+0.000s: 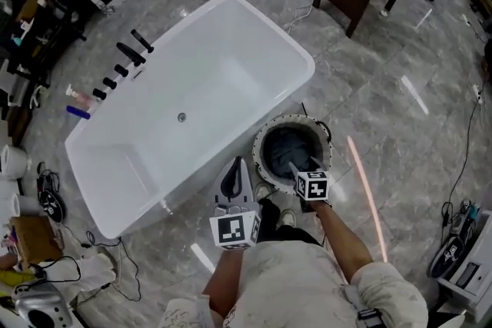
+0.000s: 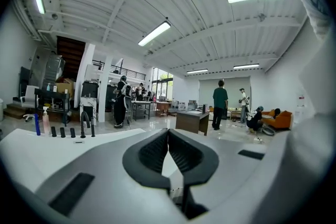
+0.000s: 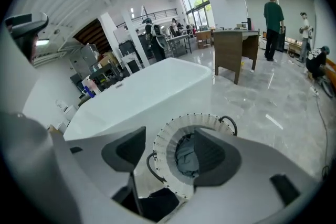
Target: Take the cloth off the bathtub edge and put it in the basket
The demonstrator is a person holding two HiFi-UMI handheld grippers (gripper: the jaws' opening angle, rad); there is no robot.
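Cloth point(image 3: 187, 162) in basket point(image 3: 167, 138), partly hidden behind right gripper point(image 3: 170, 149) jaw.
Right jaws spread wide, nothing pinched; left gripper point(image 2: 168, 150) jaws pressed together.

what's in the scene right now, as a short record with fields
cloth: grey, bunched inside the basket
basket: round, white rim, on the floor beside the bathtub
bathtub: white
right gripper: above the basket, jaws apart, holding nothing
left gripper: jaws together, nothing between them
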